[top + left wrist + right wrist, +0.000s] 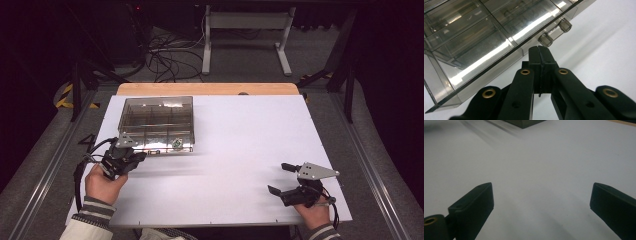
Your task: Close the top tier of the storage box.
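Observation:
A smoky clear plastic compartment box (156, 124) with its lid down lies on the white table top (240, 140) at the back left. In its front right compartment I see a small greenish item (177, 144). My left gripper (134, 156) is at the box's front left corner. In the left gripper view its jaws (540, 51) are shut together with nothing between them. Their tips sit right at the box's front wall (499, 60), just below two clear latch tabs (545, 39). My right gripper (279, 178) rests near the front right of the table, open and empty, and is seen again (541, 188) over bare white surface.
A wooden strip (207, 89) borders the table's far edge. Beyond it on the floor stand a white desk frame (247, 22) and a tangle of cables (167, 55). Metal rails (372, 170) run along both sides of the table.

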Available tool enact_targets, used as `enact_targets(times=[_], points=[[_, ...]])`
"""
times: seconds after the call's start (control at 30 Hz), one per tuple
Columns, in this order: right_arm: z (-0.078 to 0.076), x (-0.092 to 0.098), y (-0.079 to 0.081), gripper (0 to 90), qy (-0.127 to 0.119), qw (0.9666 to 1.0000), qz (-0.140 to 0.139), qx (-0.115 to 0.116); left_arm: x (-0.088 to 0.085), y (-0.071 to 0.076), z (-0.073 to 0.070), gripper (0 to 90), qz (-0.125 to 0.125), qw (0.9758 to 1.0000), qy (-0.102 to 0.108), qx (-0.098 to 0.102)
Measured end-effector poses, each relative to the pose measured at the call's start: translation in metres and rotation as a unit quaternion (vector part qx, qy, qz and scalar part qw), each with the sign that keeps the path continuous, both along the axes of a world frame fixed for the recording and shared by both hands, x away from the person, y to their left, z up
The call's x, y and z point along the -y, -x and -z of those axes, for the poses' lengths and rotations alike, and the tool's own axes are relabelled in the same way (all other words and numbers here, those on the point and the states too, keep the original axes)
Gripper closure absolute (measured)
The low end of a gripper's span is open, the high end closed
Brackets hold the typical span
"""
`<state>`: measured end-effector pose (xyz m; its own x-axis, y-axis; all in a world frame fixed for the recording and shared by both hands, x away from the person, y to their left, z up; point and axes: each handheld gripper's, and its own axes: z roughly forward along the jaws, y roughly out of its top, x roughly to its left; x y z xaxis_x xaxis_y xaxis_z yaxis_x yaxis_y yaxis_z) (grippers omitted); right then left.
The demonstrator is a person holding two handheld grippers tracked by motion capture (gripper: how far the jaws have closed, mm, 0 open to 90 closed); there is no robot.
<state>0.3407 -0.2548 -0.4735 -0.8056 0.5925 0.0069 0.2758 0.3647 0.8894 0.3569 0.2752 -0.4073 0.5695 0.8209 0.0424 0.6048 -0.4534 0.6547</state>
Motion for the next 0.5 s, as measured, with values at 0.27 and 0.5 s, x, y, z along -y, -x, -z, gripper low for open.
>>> enact_targets(times=[0.27,0.5], points=[[0.0000,-0.0001,0.0000,5.9,0.000,1.0000,0.000,0.000,0.0007,-0.0025,0.0011,89.5,0.001,1.0000,0.001,0.001],[0.0000,-0.0001,0.0001,5.9,0.000,1.0000,0.000,0.000,0.0009,-0.0029,0.0009,89.5,0.000,1.0000,-0.001,0.003]])
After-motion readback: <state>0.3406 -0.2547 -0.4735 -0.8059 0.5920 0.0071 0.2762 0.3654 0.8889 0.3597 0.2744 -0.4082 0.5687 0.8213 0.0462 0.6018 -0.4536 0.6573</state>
